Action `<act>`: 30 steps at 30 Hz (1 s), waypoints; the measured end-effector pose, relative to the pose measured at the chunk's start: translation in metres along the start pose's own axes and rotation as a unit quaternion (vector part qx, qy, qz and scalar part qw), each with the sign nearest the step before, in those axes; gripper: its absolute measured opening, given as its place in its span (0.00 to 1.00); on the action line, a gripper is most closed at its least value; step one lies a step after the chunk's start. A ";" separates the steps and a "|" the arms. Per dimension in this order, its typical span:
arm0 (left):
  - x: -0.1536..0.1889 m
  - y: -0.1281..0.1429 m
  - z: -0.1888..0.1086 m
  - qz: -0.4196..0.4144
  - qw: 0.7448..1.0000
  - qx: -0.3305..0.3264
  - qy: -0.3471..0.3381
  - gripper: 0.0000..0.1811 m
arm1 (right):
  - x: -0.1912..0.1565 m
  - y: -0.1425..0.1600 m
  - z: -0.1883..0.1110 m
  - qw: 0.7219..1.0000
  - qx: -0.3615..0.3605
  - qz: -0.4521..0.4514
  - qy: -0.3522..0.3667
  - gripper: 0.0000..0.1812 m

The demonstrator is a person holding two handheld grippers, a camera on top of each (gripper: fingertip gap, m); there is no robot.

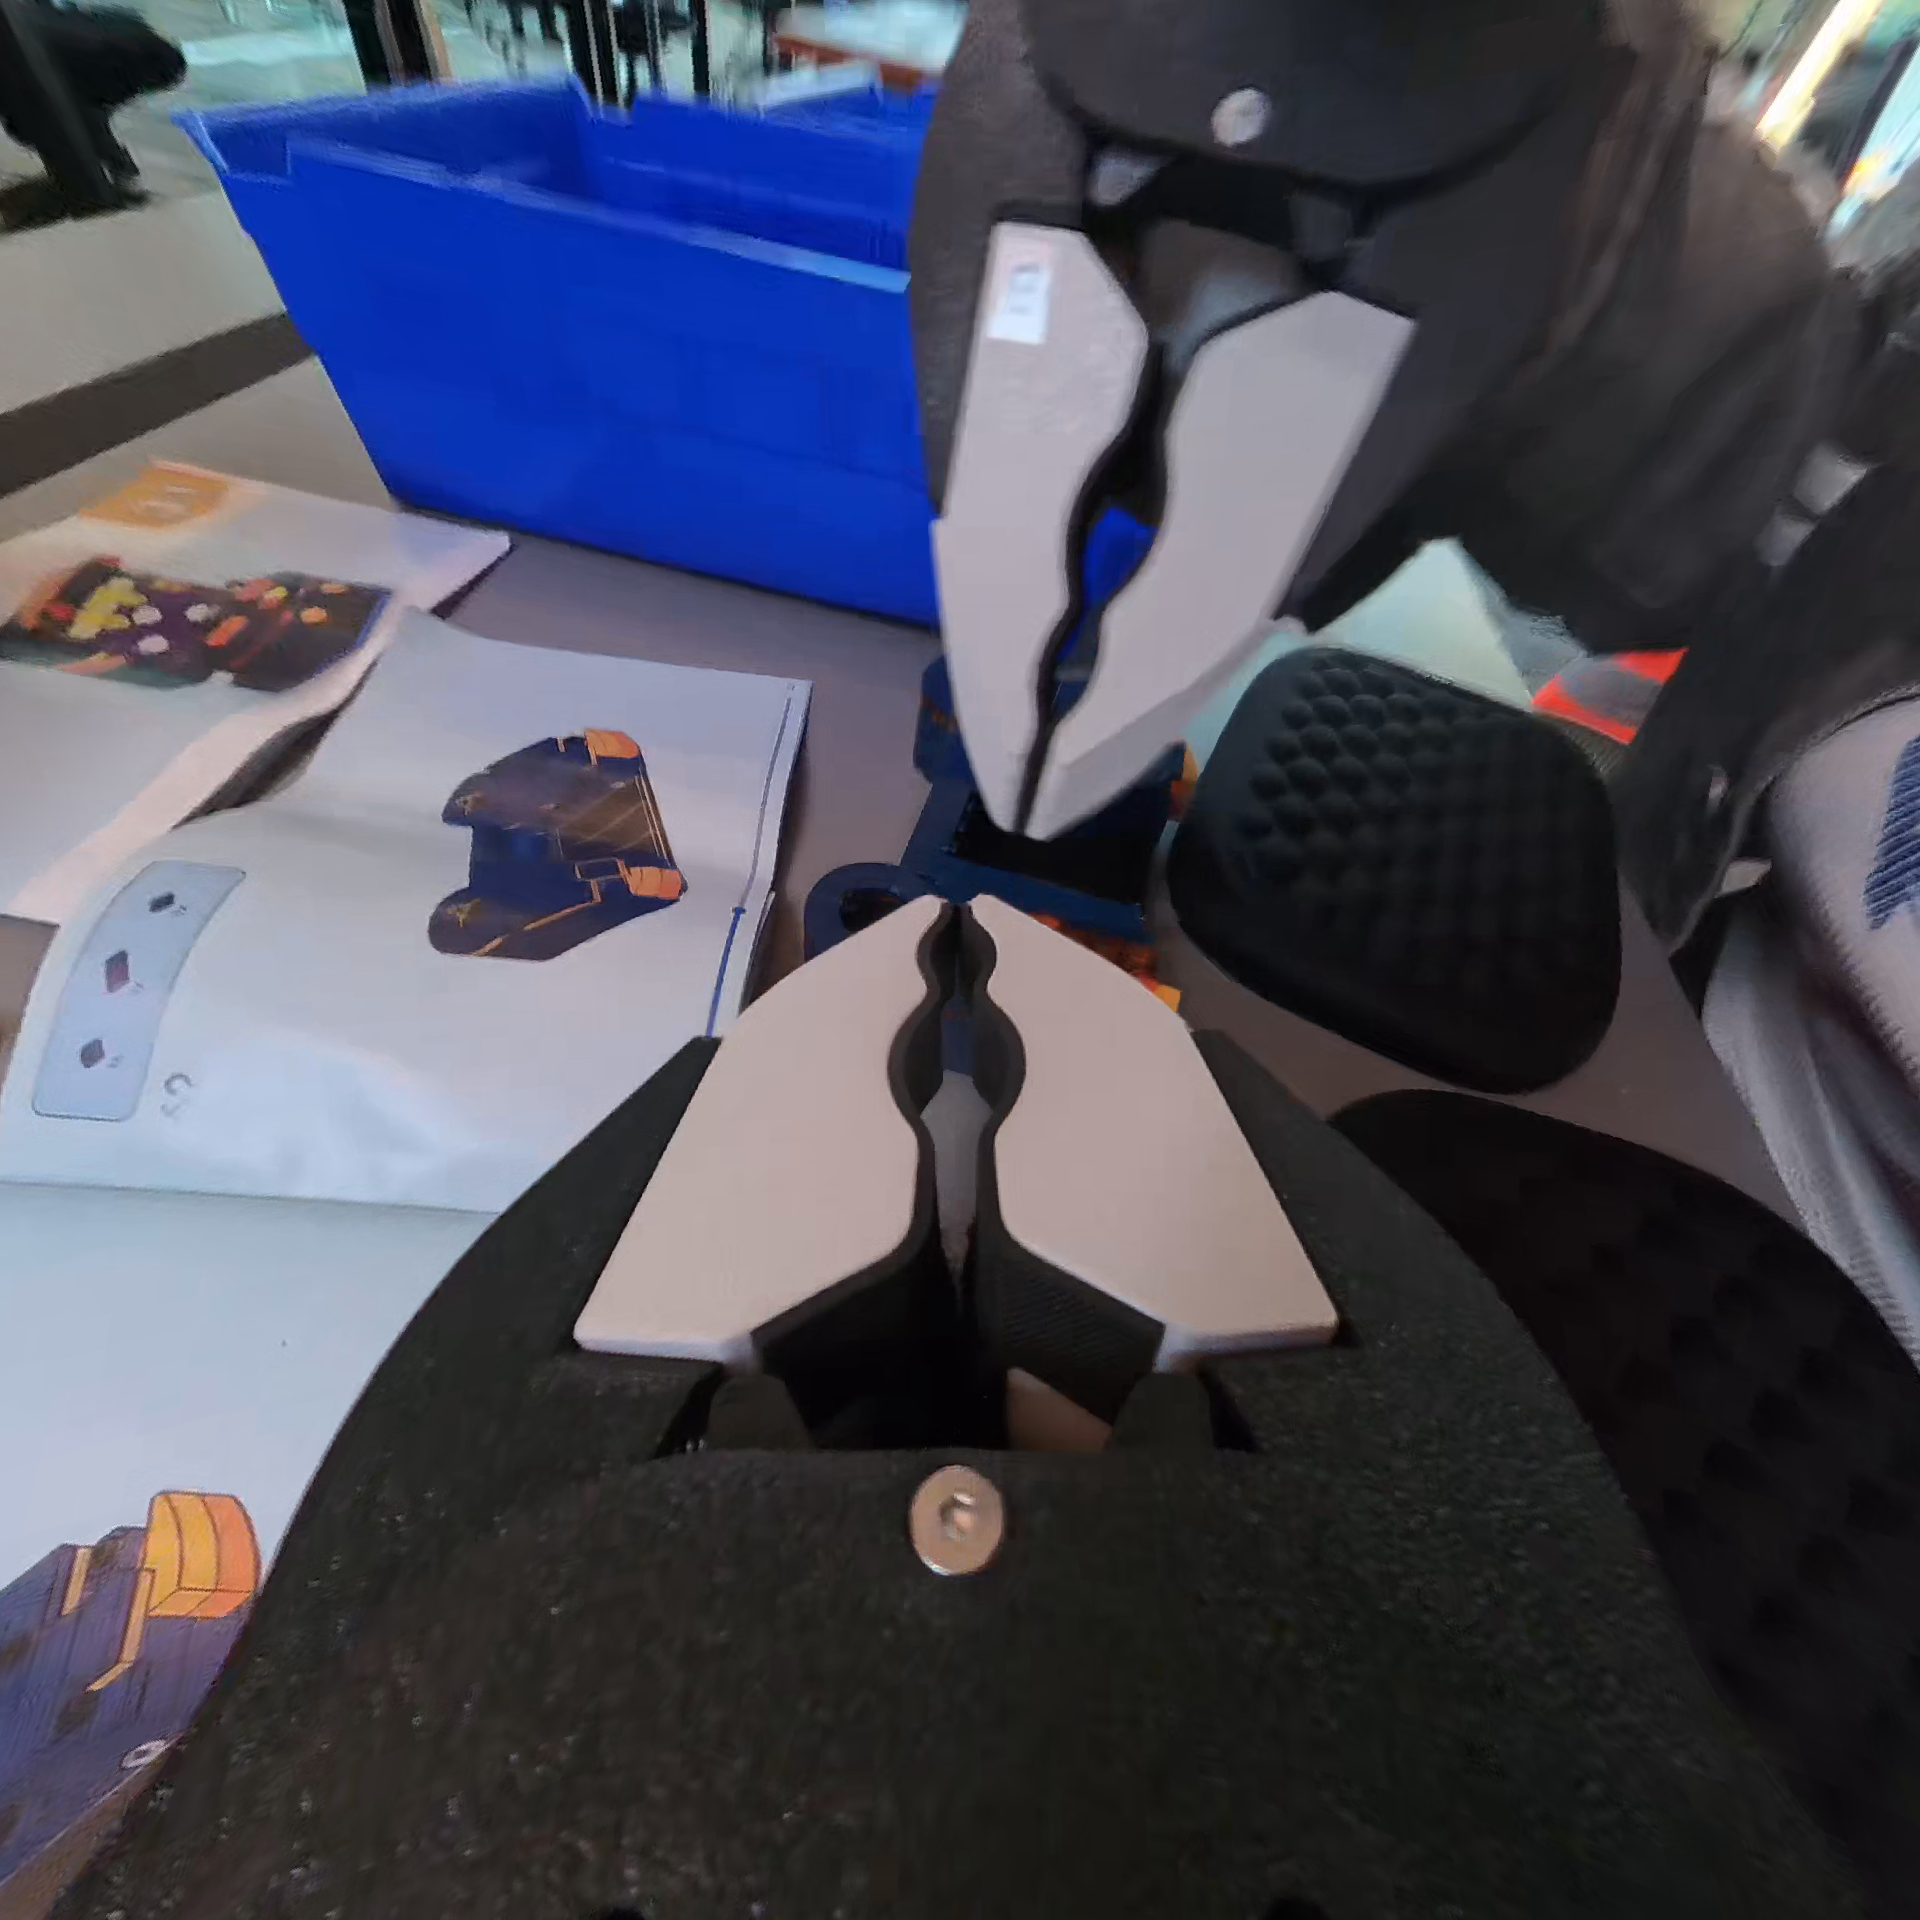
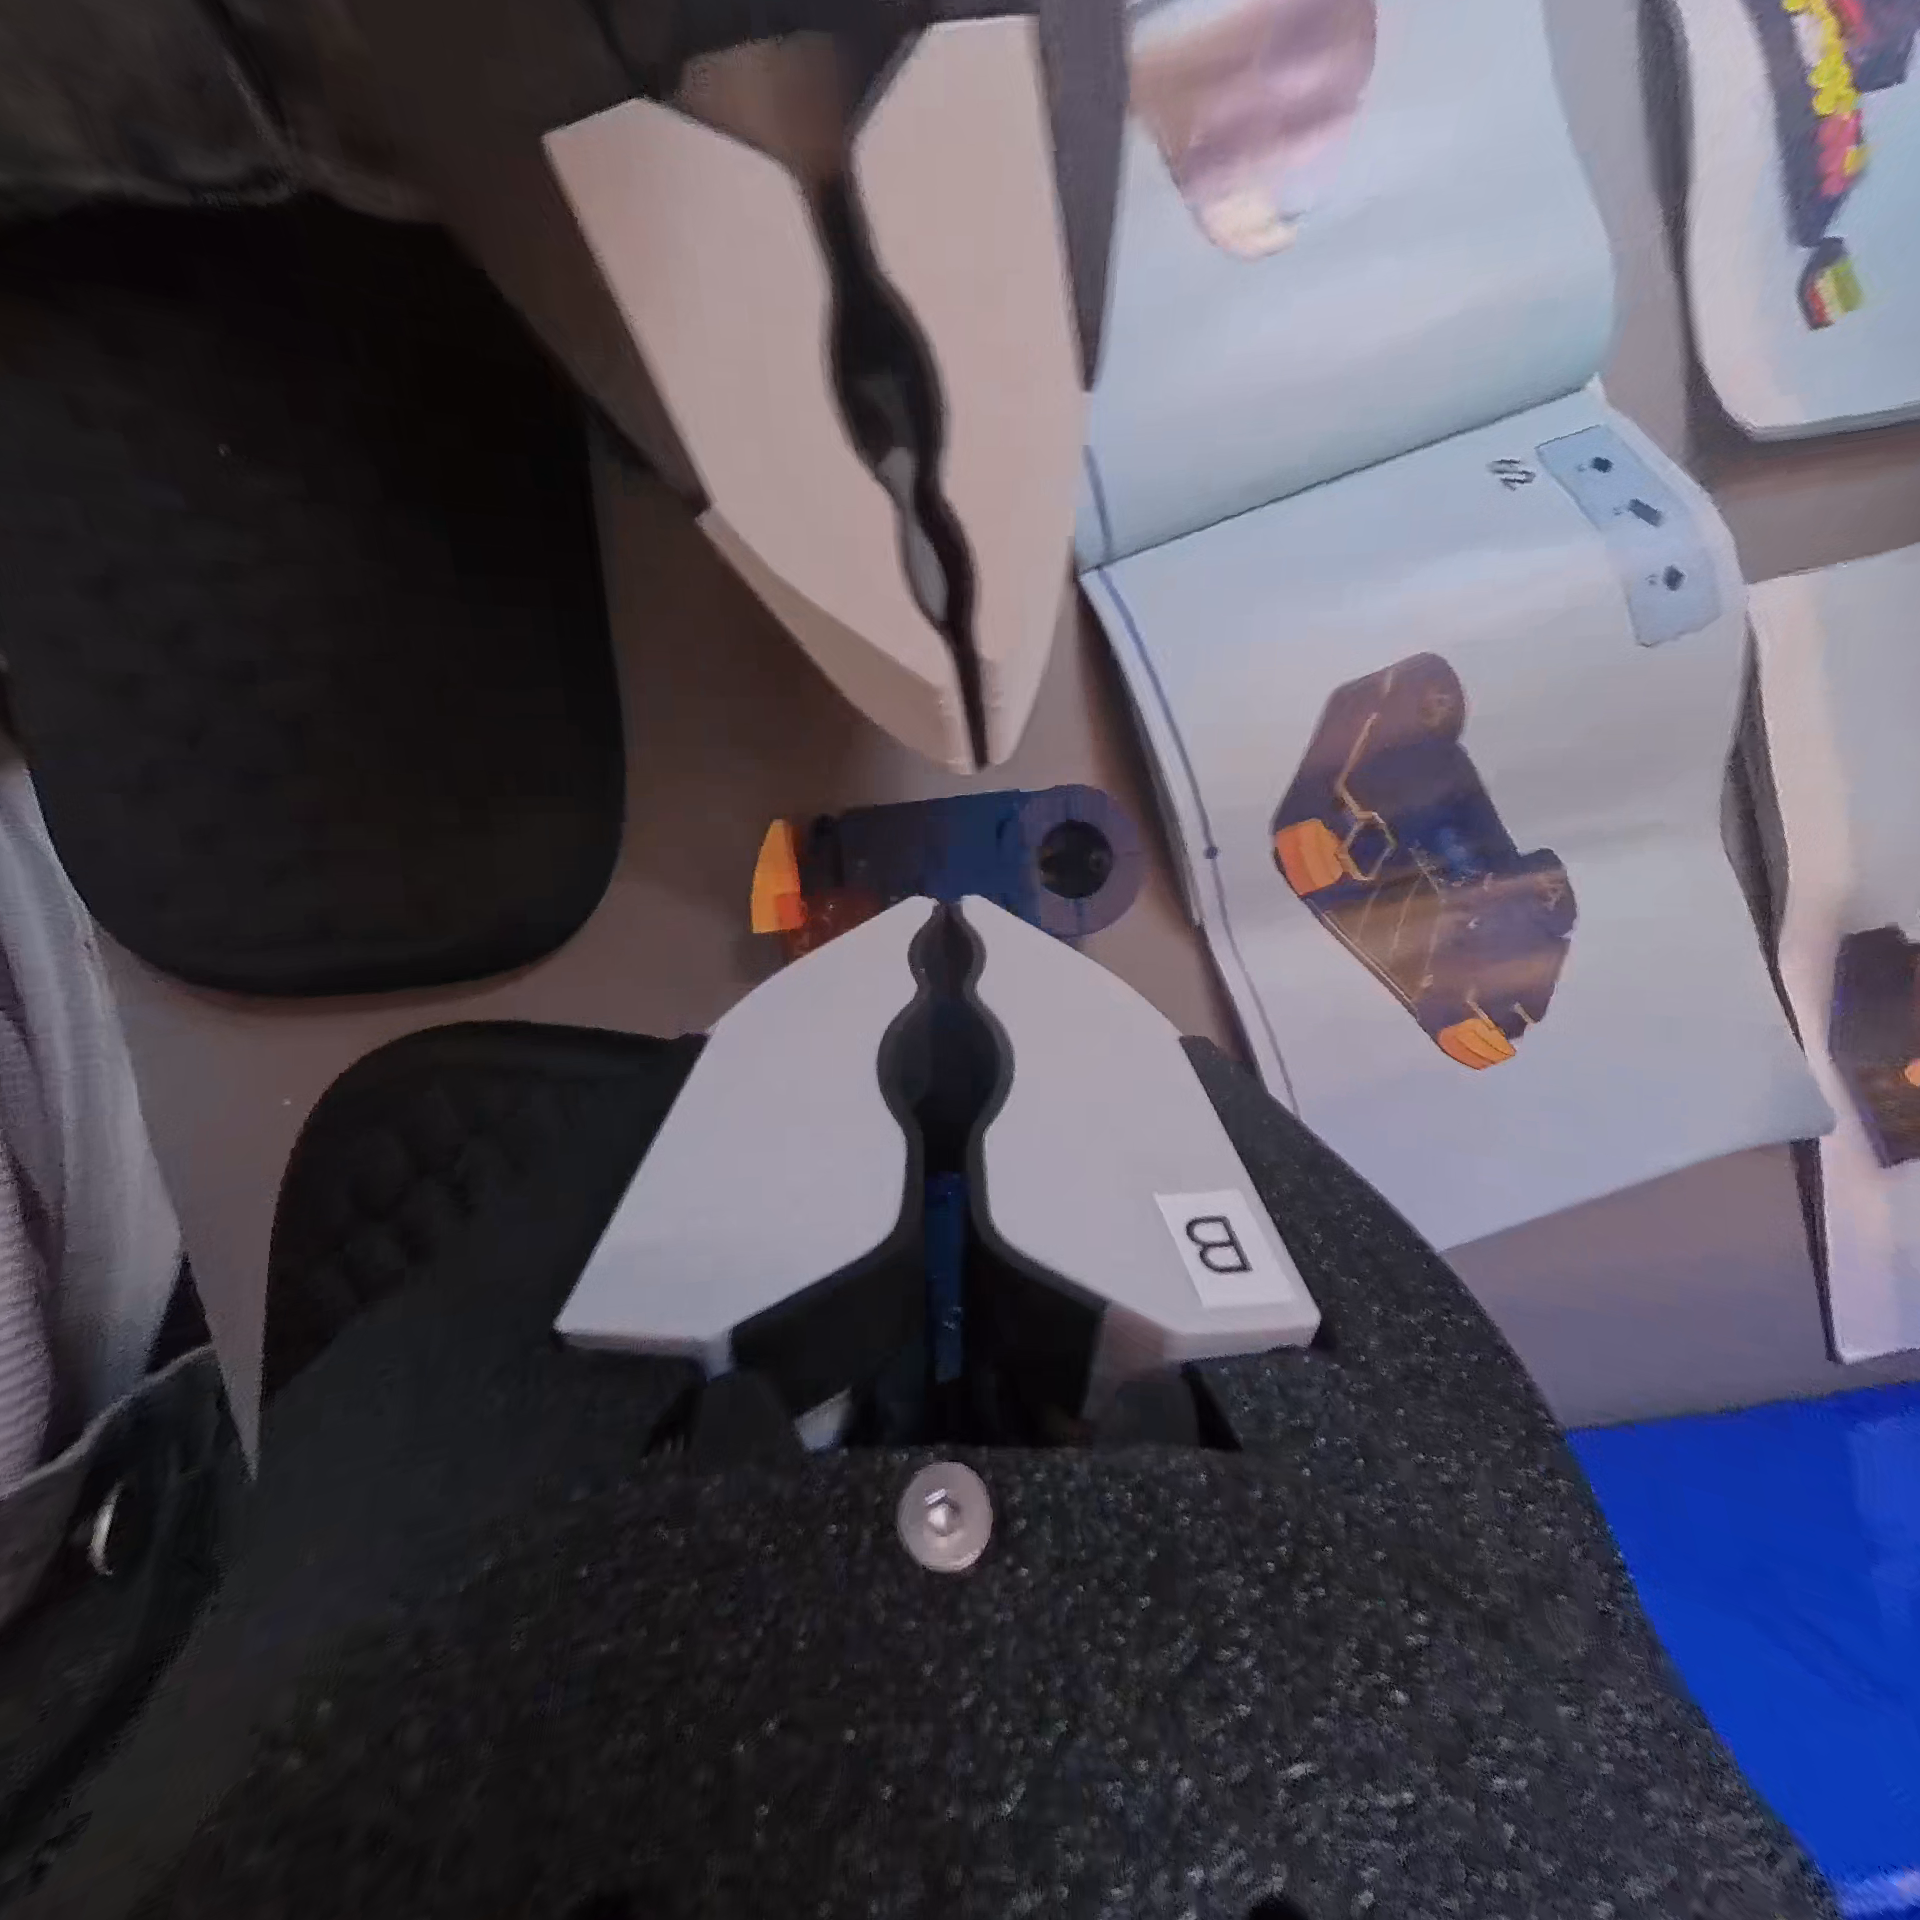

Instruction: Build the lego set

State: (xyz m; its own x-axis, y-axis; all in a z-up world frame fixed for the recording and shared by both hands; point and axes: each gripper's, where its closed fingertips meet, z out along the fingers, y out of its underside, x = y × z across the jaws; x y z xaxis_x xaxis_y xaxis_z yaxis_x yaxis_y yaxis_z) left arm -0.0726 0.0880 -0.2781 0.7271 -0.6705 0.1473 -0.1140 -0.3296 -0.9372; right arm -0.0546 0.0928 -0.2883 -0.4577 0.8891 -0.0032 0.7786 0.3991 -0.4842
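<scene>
A small lego model (image 1: 1039, 883), dark blue with orange parts and a round ring at one end, lies on the grey table between my two grippers. It also shows in the right wrist view (image 2: 935, 847). My left gripper (image 1: 954, 912) has its jaws closed, with its tips at the model's near edge; it shows from above in the right wrist view (image 2: 982, 764). My right gripper (image 2: 945, 912) is closed too, with its tips touching the model's edge; in the left wrist view (image 1: 1029, 826) it points down onto a dark part of the model. I see no separate piece in either gripper.
An open instruction booklet (image 1: 416, 935) lies beside the model and also shows in the right wrist view (image 2: 1455, 831). A blue bin (image 1: 623, 343) stands behind. Black textured pads (image 1: 1392, 862) lie on the other side. A second booklet (image 1: 156, 603) lies farther left. A person's sleeve (image 1: 1829, 1039) is at the right.
</scene>
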 end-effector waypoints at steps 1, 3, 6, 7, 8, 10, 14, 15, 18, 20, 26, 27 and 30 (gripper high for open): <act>-0.002 0.004 0.004 0.000 1.000 -0.017 -0.008 0.00 | -0.005 0.003 0.004 1.000 -0.008 -0.016 -0.006 0.00; -0.003 0.013 0.010 0.006 0.998 -0.056 -0.016 0.00 | -0.008 0.007 0.010 0.999 -0.019 -0.039 -0.005 0.00; -0.002 0.021 0.015 0.026 0.996 -0.088 -0.023 0.02 | -0.012 0.008 0.014 0.999 -0.008 -0.050 -0.012 0.00; -0.002 0.021 0.015 0.029 0.995 -0.087 -0.026 0.02 | -0.012 0.008 0.014 0.998 -0.007 -0.055 -0.007 0.00; -0.002 0.021 0.015 0.029 0.995 -0.086 -0.028 0.02 | -0.012 0.007 0.014 0.998 -0.004 -0.061 -0.004 0.00; -0.002 0.021 0.015 0.028 0.995 -0.088 -0.026 0.03 | -0.014 0.004 0.015 0.997 0.001 -0.072 -0.002 0.00; -0.001 0.022 0.016 0.033 0.995 -0.090 -0.025 0.03 | -0.011 0.006 0.020 0.996 -0.011 -0.083 0.011 0.00; 0.000 0.022 0.016 0.034 0.995 -0.090 -0.024 0.02 | -0.011 0.007 0.020 0.997 -0.012 -0.081 0.010 0.00; 0.002 0.022 0.017 0.035 0.995 -0.092 -0.018 0.01 | -0.011 0.007 0.020 0.997 -0.014 -0.076 0.005 0.00; 0.003 0.023 0.017 0.034 0.995 -0.092 -0.014 0.00 | -0.011 0.007 0.020 0.997 -0.015 -0.072 -0.001 0.00; 0.003 0.024 0.017 0.035 0.995 -0.094 -0.012 0.00 | -0.011 0.008 0.020 0.999 -0.019 -0.040 -0.020 0.01; 0.004 0.024 0.017 0.035 0.995 -0.094 -0.012 0.00 | -0.011 0.008 0.020 0.999 -0.021 -0.034 -0.023 0.01; 0.007 0.025 0.019 0.031 0.995 -0.094 -0.007 0.00 | -0.011 0.008 0.021 0.998 -0.032 -0.008 -0.045 0.01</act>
State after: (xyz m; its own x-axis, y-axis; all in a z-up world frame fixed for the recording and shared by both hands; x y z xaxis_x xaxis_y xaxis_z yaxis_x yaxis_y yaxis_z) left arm -0.0580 0.0878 -0.3060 0.7234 -0.6851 0.0851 -0.2836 -0.4073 -0.8681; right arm -0.0522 0.0821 -0.3103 -0.5046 0.8601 -0.0753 0.7953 0.4291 -0.4283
